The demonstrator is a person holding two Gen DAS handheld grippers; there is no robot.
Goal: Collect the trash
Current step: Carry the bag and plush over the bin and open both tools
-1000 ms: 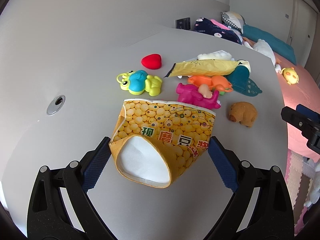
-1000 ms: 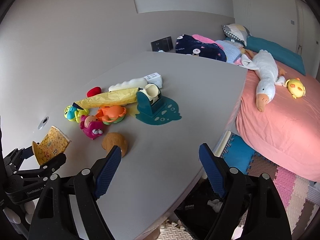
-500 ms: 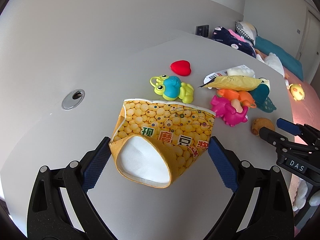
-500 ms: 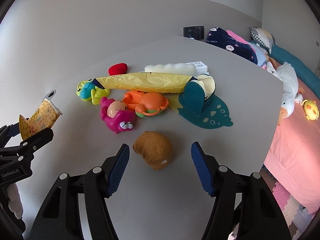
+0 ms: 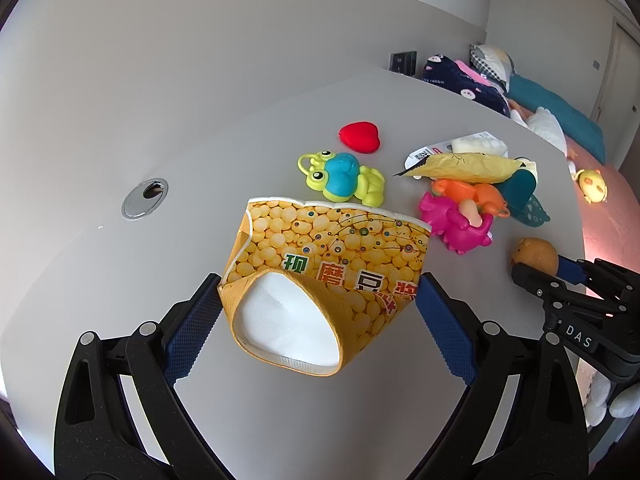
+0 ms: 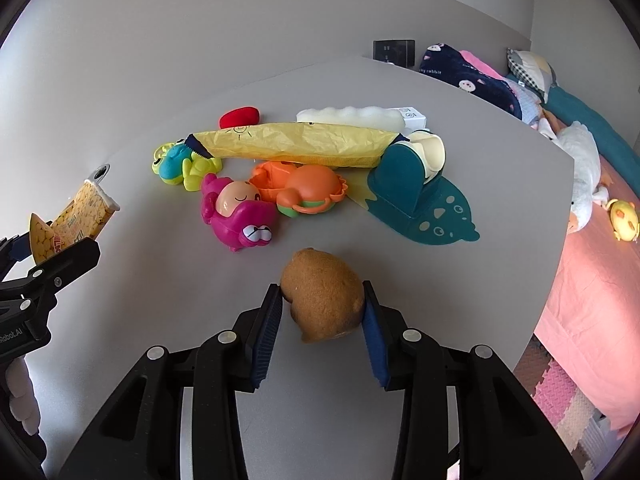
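Note:
My left gripper [image 5: 320,284] is shut on a squashed yellow paper cup [image 5: 328,248] printed with beans, its white mouth turned toward the camera. In the right wrist view the cup [image 6: 80,216] hangs above the grey table [image 6: 460,152] at the far left. A brown spongy lump [image 6: 324,300] lies on the table. My right gripper [image 6: 320,292] has one blue pad against each side of it, and its jaws are closing. The lump [image 5: 536,254] also shows at the right in the left wrist view. A crumpled yellow wrapper [image 6: 296,144] lies across the toys further back.
Beyond the lump lie a pink toy [image 6: 236,216], an orange crab toy [image 6: 304,188], a green and blue frog [image 6: 180,164], a red heart [image 6: 239,117], a teal holder [image 6: 404,184] and white foam [image 6: 348,116]. A cable hole [image 5: 145,199] is at left. The table edge and a pink bed [image 6: 592,264] are at right.
My right gripper swung in from the table's edge to the brown lump and narrowed its jaws onto it. The left gripper kept hold of the cup and turned slightly.

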